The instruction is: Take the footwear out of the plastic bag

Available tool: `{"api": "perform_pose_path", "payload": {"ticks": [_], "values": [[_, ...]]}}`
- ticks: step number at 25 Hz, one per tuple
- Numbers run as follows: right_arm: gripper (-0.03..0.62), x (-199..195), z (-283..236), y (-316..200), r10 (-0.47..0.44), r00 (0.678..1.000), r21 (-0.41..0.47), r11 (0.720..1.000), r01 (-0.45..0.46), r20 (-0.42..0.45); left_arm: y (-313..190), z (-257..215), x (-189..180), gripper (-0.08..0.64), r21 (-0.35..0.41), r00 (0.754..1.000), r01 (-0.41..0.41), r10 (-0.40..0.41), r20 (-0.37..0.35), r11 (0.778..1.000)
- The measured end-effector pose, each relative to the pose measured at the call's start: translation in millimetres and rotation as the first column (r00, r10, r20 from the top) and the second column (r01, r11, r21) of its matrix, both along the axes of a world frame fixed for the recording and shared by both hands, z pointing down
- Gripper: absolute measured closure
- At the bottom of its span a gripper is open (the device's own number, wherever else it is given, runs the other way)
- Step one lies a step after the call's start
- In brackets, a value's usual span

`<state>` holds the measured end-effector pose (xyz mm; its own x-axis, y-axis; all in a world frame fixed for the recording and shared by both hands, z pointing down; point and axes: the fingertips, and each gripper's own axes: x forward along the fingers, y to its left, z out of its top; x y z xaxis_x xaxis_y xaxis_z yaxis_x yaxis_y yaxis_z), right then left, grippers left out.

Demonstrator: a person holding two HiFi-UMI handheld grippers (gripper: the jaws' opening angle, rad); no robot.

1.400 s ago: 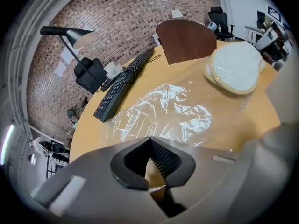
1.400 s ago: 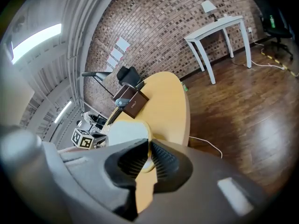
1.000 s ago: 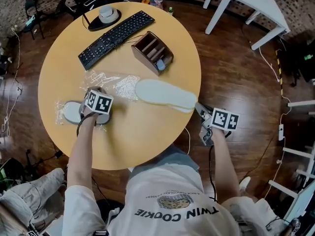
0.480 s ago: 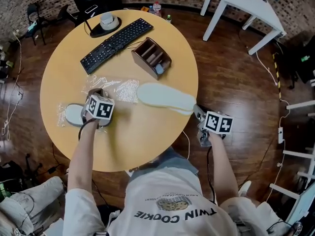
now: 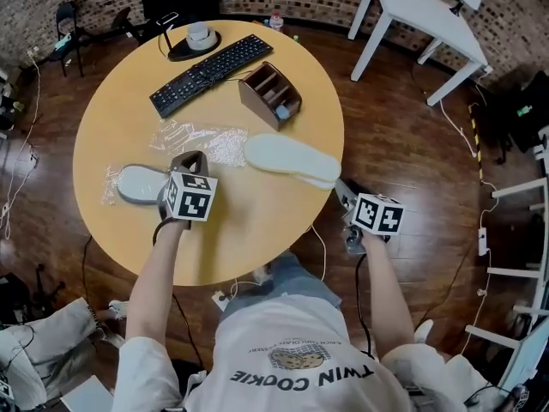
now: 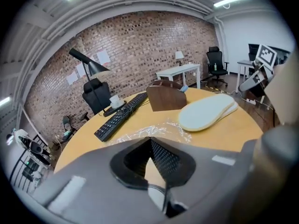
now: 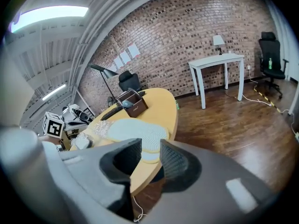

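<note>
A pair of pale slippers (image 5: pixel 292 160) lies stacked on the round wooden table (image 5: pixel 257 230), with the toe end near the right edge. An empty clear plastic bag (image 5: pixel 202 140) lies crumpled to their left. Another light slipper (image 5: pixel 137 183) rests in clear plastic at the table's left. My left gripper (image 5: pixel 190 163) is between that slipper and the bag, its jaws shut tip to tip (image 6: pixel 150 140) with nothing seen between them. My right gripper (image 5: pixel 343 192) hangs just off the table edge behind the slippers (image 7: pixel 135 132). Its jaws (image 7: pixel 150 146) are opening and hold nothing.
A black keyboard (image 5: pixel 212 74), a brown wooden organiser (image 5: pixel 270 94) and a black lamp base with a white cup (image 5: pixel 196 41) stand at the table's far side. A white desk (image 5: pixel 425 15) and cables occupy the wooden floor to the right.
My left gripper has shifted right and nearer, off the bagged slipper, which now shows more fully. The right gripper has drawn back slightly from the slippers' end.
</note>
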<state>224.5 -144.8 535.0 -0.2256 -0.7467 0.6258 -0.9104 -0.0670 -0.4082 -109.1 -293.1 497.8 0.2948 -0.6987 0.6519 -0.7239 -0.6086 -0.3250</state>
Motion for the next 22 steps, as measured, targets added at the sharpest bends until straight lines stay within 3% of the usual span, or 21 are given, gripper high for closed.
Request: {"api": "perform_pose_path", "payload": {"ticks": [11,17,22], "values": [[0.485,-58,-45,41,-0.133,0.991,0.106,0.985,0.133,-0.007,99,-33,25,0.555,0.035,0.974,0.003,0.005,-0.225,0.999],[0.497,-73,-69,70,-0.22,0.976,0.183,0.959,0.218,-0.011,159,-48,45,0.555,0.056,0.968,0.03,-0.015,-0.252,0.998],[0.52,-77,-75,128,-0.289,0.957,0.215,0.935,0.28,0.008,232,-54,72,0.555,0.061,0.96,0.073,-0.054,-0.274,0.995]]}}
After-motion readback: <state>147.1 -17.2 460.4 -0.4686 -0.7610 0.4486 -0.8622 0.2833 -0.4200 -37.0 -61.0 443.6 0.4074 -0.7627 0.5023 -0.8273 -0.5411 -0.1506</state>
